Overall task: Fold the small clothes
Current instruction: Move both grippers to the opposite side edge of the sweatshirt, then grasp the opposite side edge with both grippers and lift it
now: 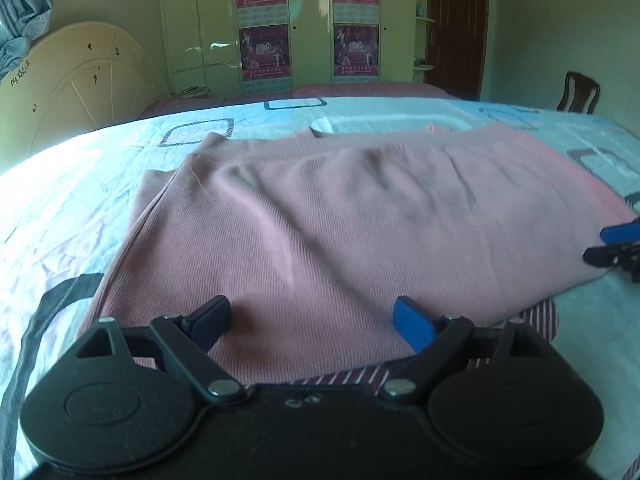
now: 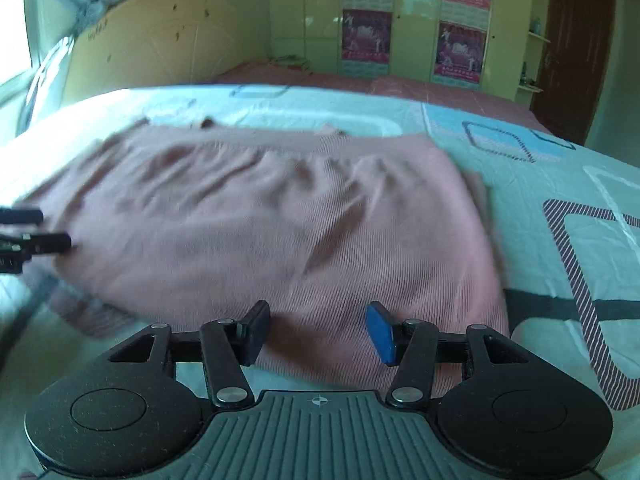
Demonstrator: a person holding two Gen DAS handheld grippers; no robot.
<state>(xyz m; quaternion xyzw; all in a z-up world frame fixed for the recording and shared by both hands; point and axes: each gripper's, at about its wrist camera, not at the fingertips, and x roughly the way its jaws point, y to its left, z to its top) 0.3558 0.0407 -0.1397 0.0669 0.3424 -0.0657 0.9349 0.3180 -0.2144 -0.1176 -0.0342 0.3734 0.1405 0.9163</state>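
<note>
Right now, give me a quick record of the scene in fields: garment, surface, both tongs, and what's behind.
garment: pink ribbed top, lying flat, partly folded
surface: patterned bedsheet
under garment: striped cloth peeking out at near edge
left tongs: open, over near edge of top, holding nothing
right tongs: open, over near edge, holding nothing
background: wardrobe with posters, headboard, chair

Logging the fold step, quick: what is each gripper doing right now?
Left gripper: open, holding nothing, over the near edge of the pink garment.
Right gripper: open, holding nothing, over the same garment.
</note>
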